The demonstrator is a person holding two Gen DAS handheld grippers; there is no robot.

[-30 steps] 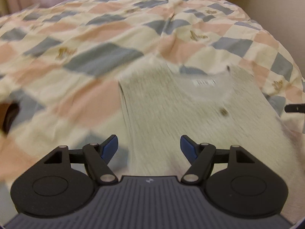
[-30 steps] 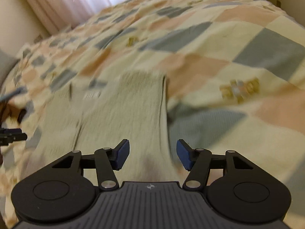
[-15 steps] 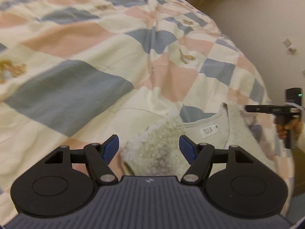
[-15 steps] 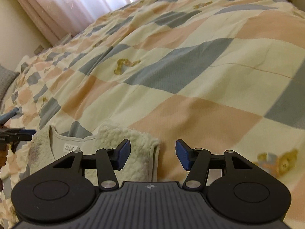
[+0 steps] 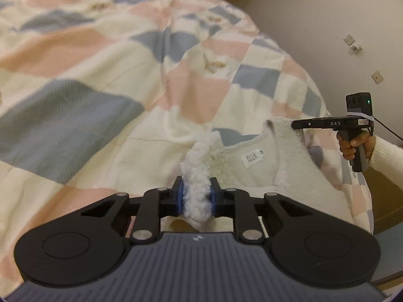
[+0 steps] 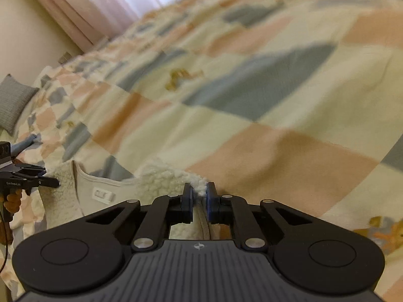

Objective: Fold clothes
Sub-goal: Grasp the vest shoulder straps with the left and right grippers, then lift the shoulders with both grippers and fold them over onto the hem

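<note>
The fleece vest (image 5: pixel 289 173) looks light, thick and floppy, so it should sag and drape when lifted, not slip; the shoulder edges either side of the neck label (image 5: pixel 252 156) seem the right places to take it. It is cream, woolly outside and smooth inside, lying on the checked quilt (image 5: pixel 75 115). The left gripper (image 5: pixel 196 197) is closing, its pads pressing a bunched shoulder left of the label. The right gripper (image 6: pixel 199 200) is closing on the thin shoulder edge right of the label.
</note>
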